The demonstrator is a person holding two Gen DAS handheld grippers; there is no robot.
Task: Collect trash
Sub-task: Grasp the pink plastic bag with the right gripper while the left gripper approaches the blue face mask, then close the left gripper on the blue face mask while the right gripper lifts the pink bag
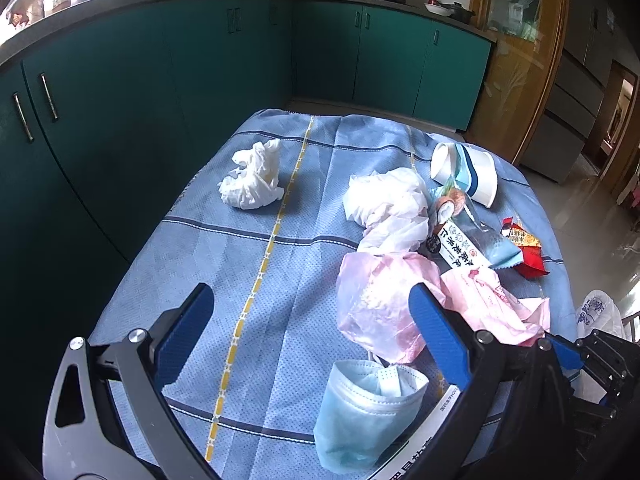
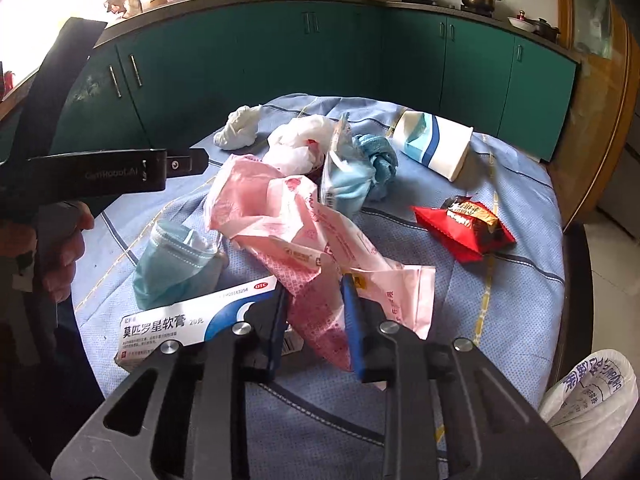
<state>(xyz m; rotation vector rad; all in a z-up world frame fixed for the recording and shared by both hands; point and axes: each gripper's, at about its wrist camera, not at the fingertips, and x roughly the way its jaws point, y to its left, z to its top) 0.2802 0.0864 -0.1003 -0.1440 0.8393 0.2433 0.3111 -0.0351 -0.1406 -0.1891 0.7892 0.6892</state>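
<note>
Right gripper [image 2: 316,304]: blue-padded fingers [image 2: 354,320] clenched on the crumpled pink plastic bag with red print [image 2: 280,216]; a fold of the bag is pinched between the pads, the rest spreads ahead of the tips. Left of the left finger, touching it: white and blue cardboard ointment box [image 2: 188,320]. Beyond the box: folded pale blue face mask [image 2: 172,256].

Left gripper [image 1: 312,312]: fingers [image 1: 436,336] released, spread wide, nothing between the pads but the blue checked tablecloth [image 1: 224,264]. The mask lies just ahead of and inside the right finger; the pink bag lies against that finger's tip. Far ahead of the left finger: crumpled white tissue [image 1: 252,180].

Ahead of the right gripper's tips, past the pink bag: white crumpled plastic bag [image 2: 300,140], blue-and-clear snack wrapper [image 2: 348,168], white paper cup with blue stripe [image 2: 436,144] on its side. Right of the fingers: red snack packet [image 2: 464,228]. Far right, off the table edge: white printed plastic bag [image 2: 596,396].
</note>
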